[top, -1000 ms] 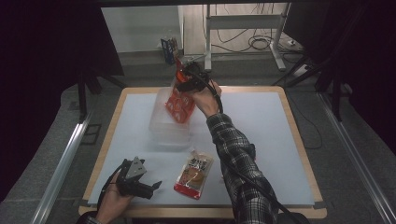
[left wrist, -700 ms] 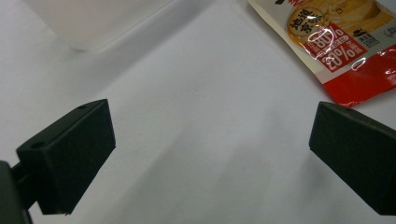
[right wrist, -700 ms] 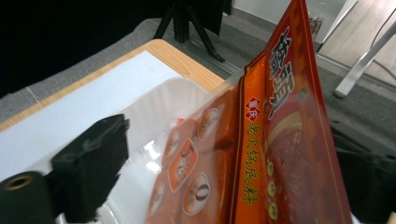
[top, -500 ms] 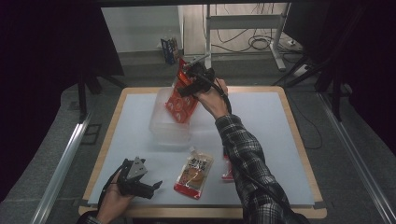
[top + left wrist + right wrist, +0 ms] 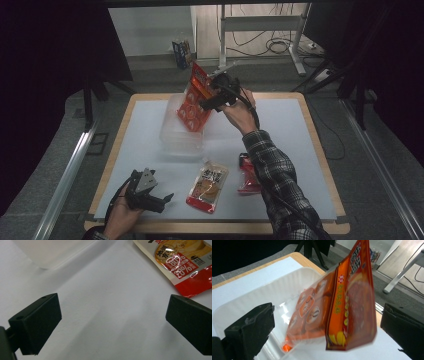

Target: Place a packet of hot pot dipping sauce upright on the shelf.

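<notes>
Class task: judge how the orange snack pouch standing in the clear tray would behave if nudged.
The orange snack pouch looks thin and crinkly, so probably light and floppy. It stands tall and leaning in the clear tray, so it would likely topple. Its glossy film may slip.

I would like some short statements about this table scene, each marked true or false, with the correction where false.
1. The right gripper has open jaws. True.
2. The orange pouch is over the clear tray. True.
3. The left gripper holds a pouch. False: its jaws are open and empty above the white mat.
4. Two more pouches lie on the mat, the yellow pouch and the red pouch. True.
5. The yellow pouch lies inside the tray. False: it lies on the mat, nearer the person than the tray.
</notes>
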The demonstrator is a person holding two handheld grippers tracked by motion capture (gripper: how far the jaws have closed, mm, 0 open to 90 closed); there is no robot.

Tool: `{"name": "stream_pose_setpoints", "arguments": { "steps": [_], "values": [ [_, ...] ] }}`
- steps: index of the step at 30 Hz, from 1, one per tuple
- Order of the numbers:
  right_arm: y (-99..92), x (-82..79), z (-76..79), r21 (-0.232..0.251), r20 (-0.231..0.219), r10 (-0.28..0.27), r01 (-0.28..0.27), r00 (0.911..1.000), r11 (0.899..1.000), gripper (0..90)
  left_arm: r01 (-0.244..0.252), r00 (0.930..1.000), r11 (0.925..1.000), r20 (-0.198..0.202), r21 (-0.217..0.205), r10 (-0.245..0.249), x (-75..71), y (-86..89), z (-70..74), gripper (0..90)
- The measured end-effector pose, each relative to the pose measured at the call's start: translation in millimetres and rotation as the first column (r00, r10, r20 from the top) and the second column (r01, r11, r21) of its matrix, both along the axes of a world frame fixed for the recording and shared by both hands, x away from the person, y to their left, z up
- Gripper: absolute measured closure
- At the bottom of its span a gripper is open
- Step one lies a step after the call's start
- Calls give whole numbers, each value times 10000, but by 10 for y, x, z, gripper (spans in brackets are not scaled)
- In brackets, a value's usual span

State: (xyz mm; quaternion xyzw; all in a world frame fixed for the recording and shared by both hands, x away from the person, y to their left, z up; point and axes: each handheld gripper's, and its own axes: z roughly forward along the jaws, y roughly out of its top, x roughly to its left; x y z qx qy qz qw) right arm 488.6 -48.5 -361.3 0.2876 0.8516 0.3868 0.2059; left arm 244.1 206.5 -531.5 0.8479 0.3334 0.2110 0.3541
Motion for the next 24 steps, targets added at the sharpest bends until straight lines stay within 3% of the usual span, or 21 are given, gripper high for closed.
{"name": "stream_pose_setpoints", "arguments": {
  "steps": [10, 15, 24],
  "values": [
    [-181, -161, -133, 142, 62, 300, -301, 9995, 9994, 0, 56, 9999, 9999, 125, 95, -57, -5, -8, -2, 0],
    [-220, -244, -186, 396, -296, 502, -490, 9983, 9980, 0, 76, 9999, 9999, 138, 134, -78, -6, -11, -5, 0],
    [-304, -396, -267, 414, -199, 690, -682, 9974, 9968, 0, 109, 9998, 9998, 164, 159, -112, -8, -15, -7, 0]
  ]
}}
